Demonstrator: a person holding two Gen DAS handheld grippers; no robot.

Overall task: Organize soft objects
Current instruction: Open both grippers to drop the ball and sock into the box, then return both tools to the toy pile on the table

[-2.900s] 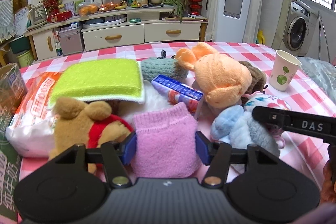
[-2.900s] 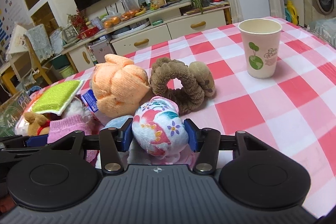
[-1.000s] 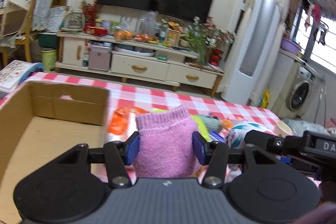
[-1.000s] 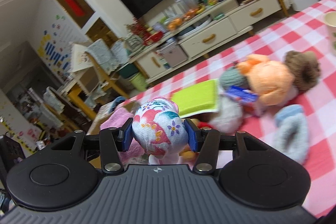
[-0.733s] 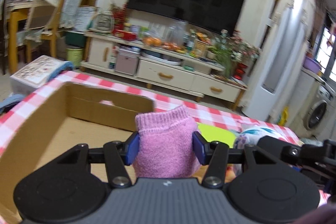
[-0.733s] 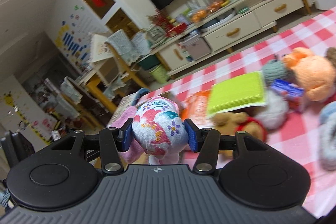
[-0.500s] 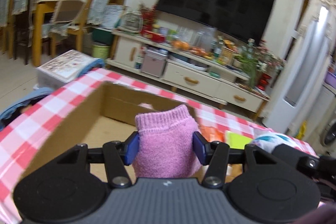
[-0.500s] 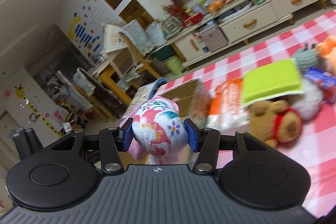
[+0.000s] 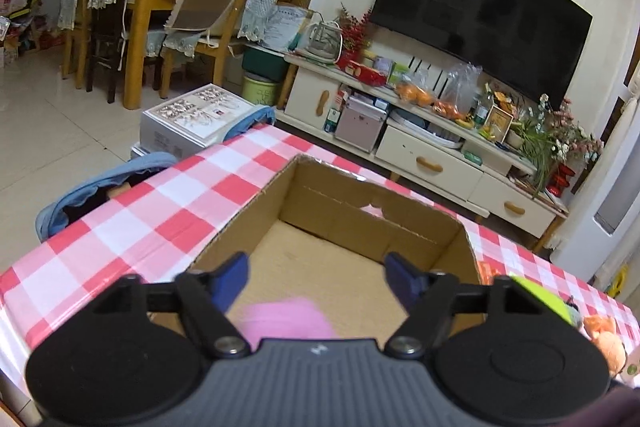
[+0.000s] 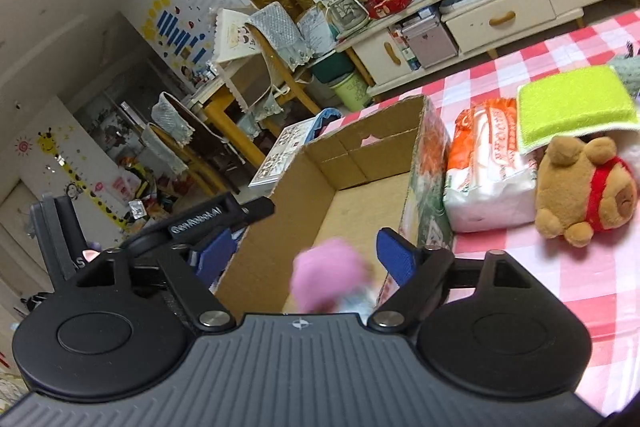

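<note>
Both hand-held grippers, left [image 9: 316, 273] and right [image 10: 306, 247], are opening over the cardboard box [image 9: 340, 211]; blurred pink sock [image 9: 286, 319] released.

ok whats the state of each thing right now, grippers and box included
left gripper: fingers opening, nothing clamped
right gripper: fingers opening, nothing clamped
pink knit piece: released, blurred, over the box
cardboard box: open-topped, upright
teddy bear: lying on the tablecloth
green sponge: resting on the pile

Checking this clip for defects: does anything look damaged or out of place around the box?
The cardboard box has a ragged notch torn from its far wall's top edge, with pink showing through. The blurred pink sock is simply dropping into it.
</note>
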